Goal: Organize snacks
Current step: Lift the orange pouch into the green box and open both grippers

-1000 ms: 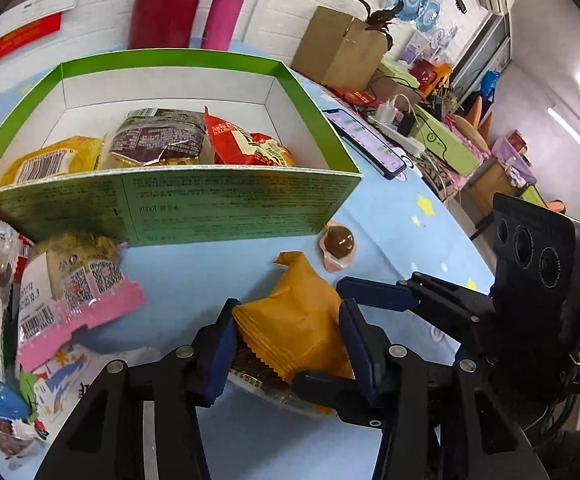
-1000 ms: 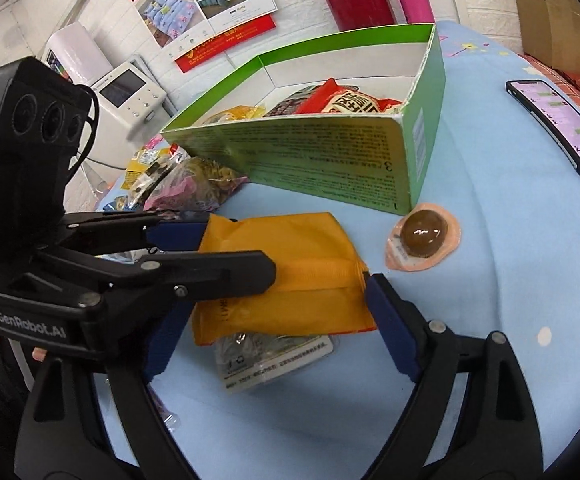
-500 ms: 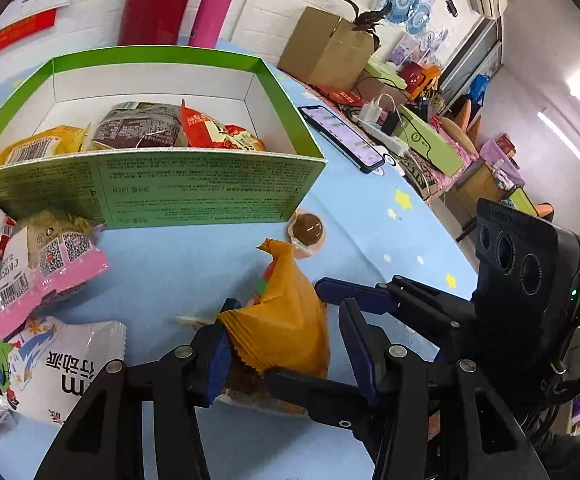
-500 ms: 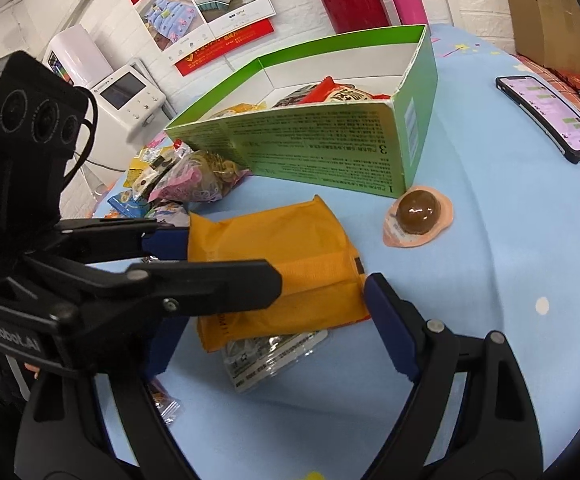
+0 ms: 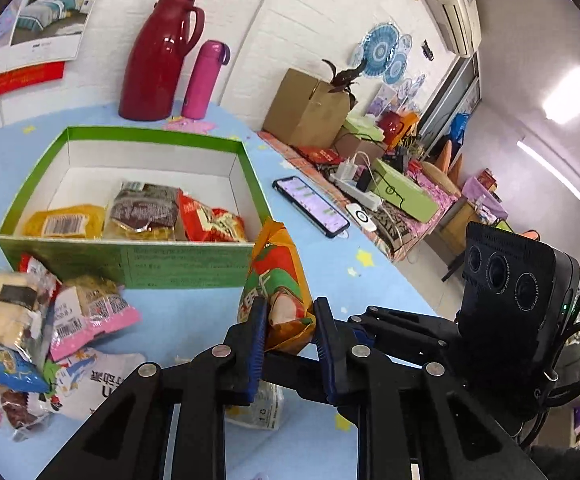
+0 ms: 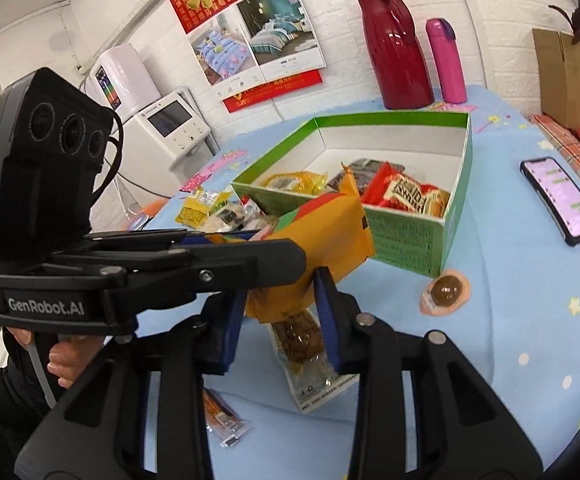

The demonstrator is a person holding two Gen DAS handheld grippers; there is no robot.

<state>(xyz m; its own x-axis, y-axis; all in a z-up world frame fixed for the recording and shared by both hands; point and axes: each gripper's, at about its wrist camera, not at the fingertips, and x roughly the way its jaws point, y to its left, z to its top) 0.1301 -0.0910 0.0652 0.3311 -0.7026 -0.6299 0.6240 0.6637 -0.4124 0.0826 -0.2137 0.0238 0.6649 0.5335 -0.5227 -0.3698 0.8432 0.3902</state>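
We noted the orange packet [image 5: 278, 280] off the counter [image 5: 186, 312], pinched at its lower end between the blue pads of the left claw [image 5: 288, 330]. The packet stood nearly upright, its top near the front right corner of the green box [image 5: 158, 266]. In the right wrist view the same packet [image 6: 330, 236] hung in front of the box's near wall [image 6: 406, 240].

The right claw [image 6: 280, 316] was open; the packet's lower end sat between its pads [image 6: 324, 316], but we could not tell whether either pad touched it. Below lay a clear-wrapped snack [image 6: 306, 352], flat on the counter.

Inside the box we counted three packs side by side: yellow [image 5: 66, 222], brown [image 5: 142, 212] and red [image 5: 210, 220]. A round chocolate [image 6: 445, 292] in its wrapper lay just off the box's front corner. Loose snacks [image 5: 50, 320] were piled left of the box. A phone [image 5: 310, 206] lay to the right, apart from the box. A red jug [image 5: 158, 56] and a pink flask [image 5: 204, 78] stood behind, by the wall. A hand [image 6: 66, 356] gripped the left claw's handle.
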